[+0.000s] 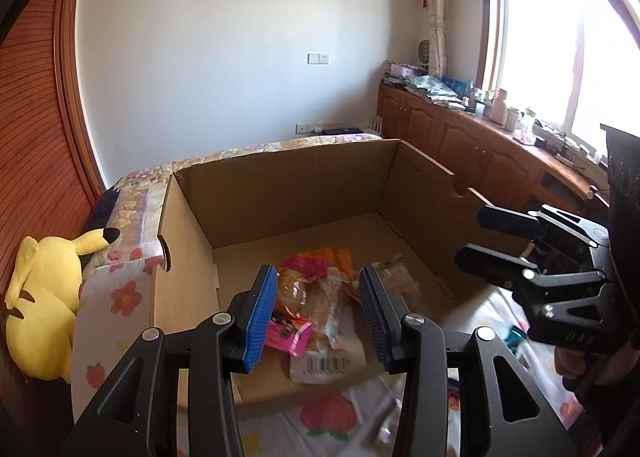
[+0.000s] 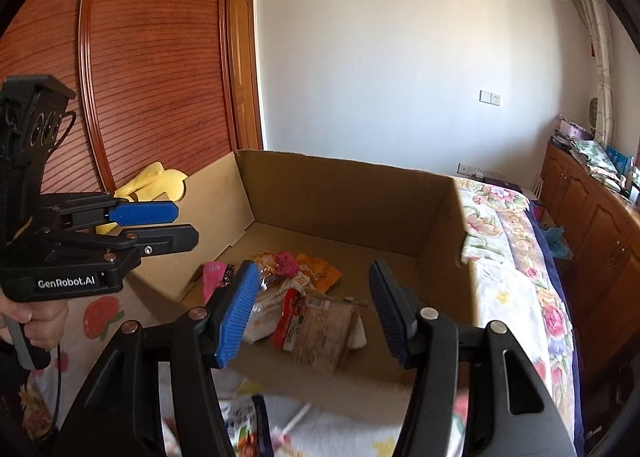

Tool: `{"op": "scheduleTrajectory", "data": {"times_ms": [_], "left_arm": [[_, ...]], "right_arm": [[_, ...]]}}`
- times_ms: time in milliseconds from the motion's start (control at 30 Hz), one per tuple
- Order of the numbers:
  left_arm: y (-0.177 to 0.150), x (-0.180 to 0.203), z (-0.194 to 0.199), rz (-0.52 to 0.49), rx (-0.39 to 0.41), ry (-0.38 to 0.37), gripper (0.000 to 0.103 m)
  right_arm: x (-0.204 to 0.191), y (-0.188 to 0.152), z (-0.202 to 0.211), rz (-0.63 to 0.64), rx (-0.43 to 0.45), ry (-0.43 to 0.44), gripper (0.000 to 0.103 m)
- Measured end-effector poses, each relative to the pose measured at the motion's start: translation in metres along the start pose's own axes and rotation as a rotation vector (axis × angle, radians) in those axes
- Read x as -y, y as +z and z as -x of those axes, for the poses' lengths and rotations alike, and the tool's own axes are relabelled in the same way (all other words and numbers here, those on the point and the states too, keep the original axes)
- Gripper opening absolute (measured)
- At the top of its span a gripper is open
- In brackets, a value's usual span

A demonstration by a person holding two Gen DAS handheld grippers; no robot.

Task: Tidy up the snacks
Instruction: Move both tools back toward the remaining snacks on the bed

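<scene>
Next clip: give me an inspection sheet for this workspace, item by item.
Surface: bed with floral sheet.
Job's things: open cardboard box holding a pile of snack packets; more packets on the sheet near its front, blurred.
Clutter: yellow plush toy beside the box.
Grippers: left claw and right claw both open, empty, above the box front.
Cables: thin cable below the left hand.
Surroundings: wooden cabinets, window, wall air conditioner.

Here's the bed (image 2: 516,241), dressed in a floral sheet, with a big open cardboard box (image 1: 280,193) sitting squarely on it. At the near edge, a few blurred snack packets (image 2: 248,429) lie on the sheet.
</scene>
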State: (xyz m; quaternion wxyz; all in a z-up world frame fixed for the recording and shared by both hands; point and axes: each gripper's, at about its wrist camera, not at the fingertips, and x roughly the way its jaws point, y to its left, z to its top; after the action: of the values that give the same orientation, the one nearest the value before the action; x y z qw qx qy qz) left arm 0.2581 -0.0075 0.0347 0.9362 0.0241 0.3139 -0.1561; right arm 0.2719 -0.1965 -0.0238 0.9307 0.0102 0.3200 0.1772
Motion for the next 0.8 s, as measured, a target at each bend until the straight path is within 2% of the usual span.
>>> {"op": "scheduleTrajectory", "data": {"times_ms": [200, 333, 533, 800], "left_arm": [[-0.021, -0.003, 0.022, 0.019, 0.01, -0.044, 0.046], [-0.032, -0.002, 0.028, -0.004, -0.005, -0.042, 0.047], [-0.051, 0.002, 0.028, -0.025, -0.052, -0.023, 0.048], [-0.071, 0.013, 0.024, -0.021, -0.117, -0.061, 0.048]], "right_arm": [[0.001, -0.022, 0.034, -0.004, -0.01, -0.028, 0.058], [0.005, -0.038, 0.046, -0.019, -0.031, -0.044, 0.058], [0.013, -0.059, 0.057, -0.046, -0.063, -0.076, 0.061], [0.018, -0.095, 0.063, -0.09, -0.134, -0.098, 0.062]]}}
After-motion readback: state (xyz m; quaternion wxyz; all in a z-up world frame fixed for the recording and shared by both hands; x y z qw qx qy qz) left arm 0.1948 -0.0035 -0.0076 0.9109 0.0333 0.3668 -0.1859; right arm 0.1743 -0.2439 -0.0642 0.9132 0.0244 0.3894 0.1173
